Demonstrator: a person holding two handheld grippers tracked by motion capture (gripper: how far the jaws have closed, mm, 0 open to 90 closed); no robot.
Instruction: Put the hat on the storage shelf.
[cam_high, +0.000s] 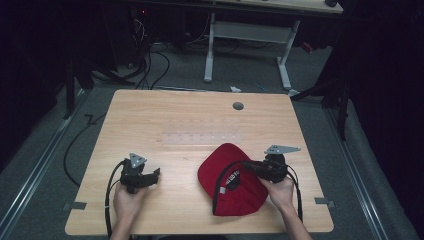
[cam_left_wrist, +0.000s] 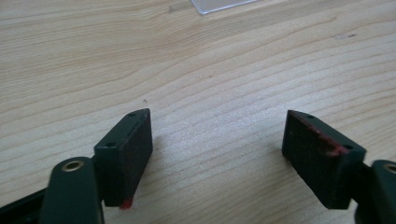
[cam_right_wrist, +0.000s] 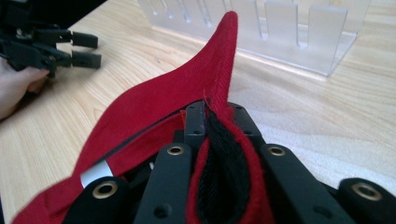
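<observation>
Red fabric and a black inner band sit pinched between the jaws of the right tool (cam_right_wrist: 215, 116), right at the bottom of the right gripper view: this is the rim of a red cap (cam_high: 232, 180), and the jaws are pressed together on it. Beyond the pinch, the cap's edge rises to a point in front of a clear plastic rack (cam_right_wrist: 261, 28) with upright dividers, which stands on the desk (cam_high: 150, 115) just behind. From the high view, the cap lies on the near right part of the light wooden desk, opening turned up (a white label shows inside), with the right tool (cam_high: 250, 166) reaching in from its right side and a hand (cam_high: 281, 192) holding it. The left tool (cam_high: 156, 173) sits well apart to the left, near the front edge, held by the other hand (cam_high: 127, 200). Its jaws are spread wide with nothing between them, and in the left gripper view they hover low over bare wood grain, with a corner of the clear rack (cam_left_wrist: 219, 4) at the top edge.
</observation>
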